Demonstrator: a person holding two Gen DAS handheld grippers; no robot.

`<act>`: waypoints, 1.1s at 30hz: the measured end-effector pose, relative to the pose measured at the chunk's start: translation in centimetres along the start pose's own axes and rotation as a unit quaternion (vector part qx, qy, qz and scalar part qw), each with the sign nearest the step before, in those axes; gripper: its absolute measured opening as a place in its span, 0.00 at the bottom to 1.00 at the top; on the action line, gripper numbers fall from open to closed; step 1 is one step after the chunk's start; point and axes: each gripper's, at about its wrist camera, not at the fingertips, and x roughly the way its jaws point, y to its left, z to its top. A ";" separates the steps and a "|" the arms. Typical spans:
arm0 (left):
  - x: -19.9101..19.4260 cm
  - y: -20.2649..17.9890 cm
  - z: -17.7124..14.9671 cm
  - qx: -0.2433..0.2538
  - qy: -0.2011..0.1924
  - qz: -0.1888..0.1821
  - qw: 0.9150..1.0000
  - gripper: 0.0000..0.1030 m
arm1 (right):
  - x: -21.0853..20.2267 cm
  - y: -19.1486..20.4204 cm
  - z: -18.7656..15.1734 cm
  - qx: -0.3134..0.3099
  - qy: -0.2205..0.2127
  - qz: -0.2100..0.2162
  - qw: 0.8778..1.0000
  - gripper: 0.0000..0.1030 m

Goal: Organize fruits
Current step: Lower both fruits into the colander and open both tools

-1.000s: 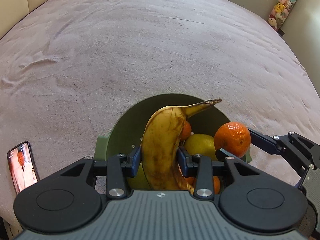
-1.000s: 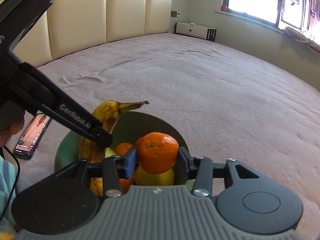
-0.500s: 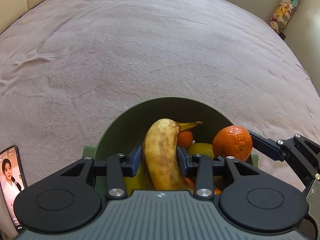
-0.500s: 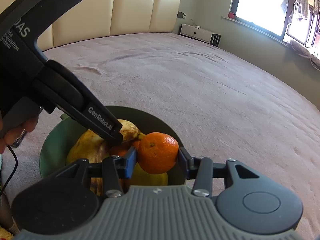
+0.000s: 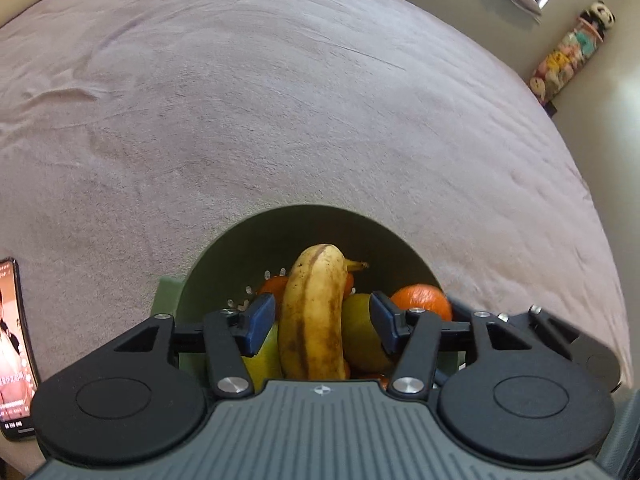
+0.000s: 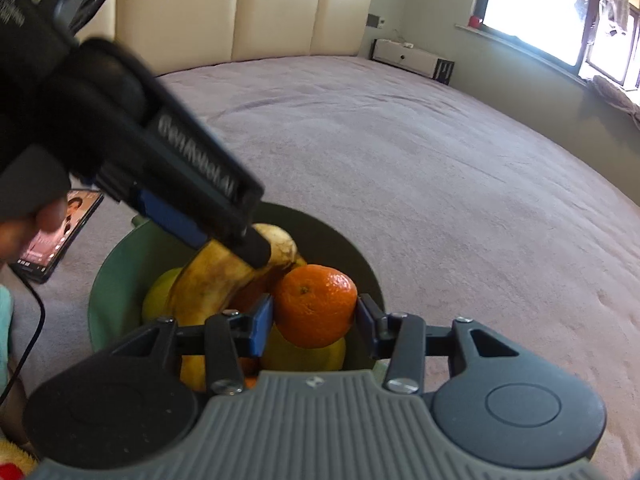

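A dark green bowl (image 5: 240, 256) sits on the bed, also in the right wrist view (image 6: 108, 280). A spotted banana (image 5: 314, 320) lies in it on yellow-green fruit (image 5: 360, 336) and oranges. My left gripper (image 5: 322, 324) is open, its pads standing clear of the banana on both sides. In the right wrist view the banana (image 6: 216, 284) rests under the left gripper's fingers (image 6: 200, 184). My right gripper (image 6: 314, 322) holds an orange (image 6: 316, 304) just above the bowl's fruit, pads against its sides. That orange also shows in the left wrist view (image 5: 422, 300).
The bowl rests on a wide mauve bedspread (image 5: 320, 120). A phone (image 5: 14, 344) with a lit screen lies left of the bowl, also in the right wrist view (image 6: 56, 236). A cream headboard (image 6: 280, 8) and a window (image 6: 560, 12) are beyond.
The banana has gone down into the bowl and my left gripper has opened off it. My right gripper has lowered a little with the orange.
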 end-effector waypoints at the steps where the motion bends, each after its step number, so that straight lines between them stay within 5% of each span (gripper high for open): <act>1: -0.2 0.2 0.1 -0.008 -0.001 -0.001 1.000 0.62 | 0.0 0.2 0.1 -0.003 0.006 0.004 1.000 0.42; 8: -1.1 0.9 0.0 -0.029 -0.011 -0.005 1.000 0.62 | 0.2 1.0 0.6 -0.001 0.005 0.032 0.999 0.42; 28: -0.9 0.8 -0.5 -0.022 -0.002 0.009 1.000 0.60 | 2.2 2.5 0.5 -0.037 0.022 0.009 0.999 0.43; 33: -1.5 0.5 -0.5 -0.018 -0.014 0.000 1.000 0.60 | 1.6 3.5 0.6 -0.053 0.014 -0.009 0.998 0.59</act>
